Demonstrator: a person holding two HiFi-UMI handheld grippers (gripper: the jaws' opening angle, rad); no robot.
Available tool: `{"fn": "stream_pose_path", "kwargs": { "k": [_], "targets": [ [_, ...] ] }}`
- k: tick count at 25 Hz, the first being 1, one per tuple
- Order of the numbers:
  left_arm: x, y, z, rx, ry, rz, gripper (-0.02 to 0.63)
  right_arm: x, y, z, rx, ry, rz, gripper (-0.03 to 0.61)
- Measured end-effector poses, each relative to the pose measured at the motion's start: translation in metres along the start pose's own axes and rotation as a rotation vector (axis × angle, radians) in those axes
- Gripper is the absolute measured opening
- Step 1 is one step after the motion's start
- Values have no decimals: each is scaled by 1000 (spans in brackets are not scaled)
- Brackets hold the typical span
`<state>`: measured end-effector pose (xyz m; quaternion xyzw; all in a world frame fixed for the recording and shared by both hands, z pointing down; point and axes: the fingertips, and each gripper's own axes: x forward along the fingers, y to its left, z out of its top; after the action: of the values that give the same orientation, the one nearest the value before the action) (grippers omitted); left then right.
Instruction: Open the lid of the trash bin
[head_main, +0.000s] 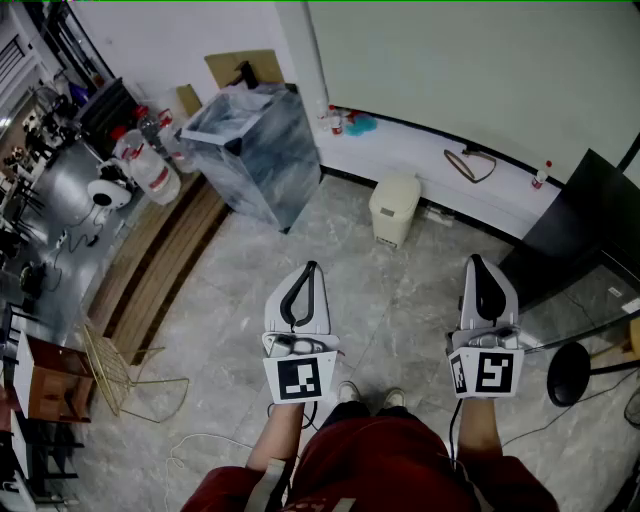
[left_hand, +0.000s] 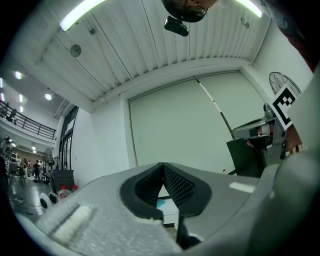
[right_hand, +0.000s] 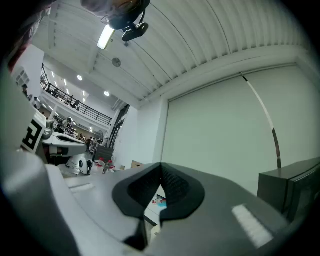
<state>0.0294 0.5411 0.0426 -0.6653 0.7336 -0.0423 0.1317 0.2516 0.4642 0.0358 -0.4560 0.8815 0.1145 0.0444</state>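
A small cream trash bin (head_main: 395, 208) stands on the grey floor by the white wall ledge, with its lid down. Both grippers are held above the floor well short of it, pointing toward the wall. My left gripper (head_main: 311, 266) is below and left of the bin; its jaws meet at the tips with nothing between them (left_hand: 162, 167). My right gripper (head_main: 472, 260) is below and right of the bin, also shut and holding nothing (right_hand: 161, 167). Neither gripper touches the bin.
A large marbled box lined with a plastic bag (head_main: 250, 150) stands left of the bin. Water bottles (head_main: 150, 165) sit beside it. A gold wire rack (head_main: 115, 375) lies at the left, a black cabinet (head_main: 590, 220) and a black stool (head_main: 568, 372) at the right.
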Motion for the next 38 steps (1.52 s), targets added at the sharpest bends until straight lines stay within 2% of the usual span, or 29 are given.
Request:
{"fn": "stream_pose_path", "kwargs": {
  "k": [18, 28, 38],
  "targets": [
    [-15, -88, 13, -1, 24, 5, 6, -58, -70, -23, 57, 9, -9, 0],
    [-2, -92, 4, 5, 36, 21, 6, -44, -79, -35, 66, 5, 3, 0],
    [35, -84, -18, -24, 42, 12, 6, -9, -81, -53, 36, 32, 13, 0]
  ]
}}
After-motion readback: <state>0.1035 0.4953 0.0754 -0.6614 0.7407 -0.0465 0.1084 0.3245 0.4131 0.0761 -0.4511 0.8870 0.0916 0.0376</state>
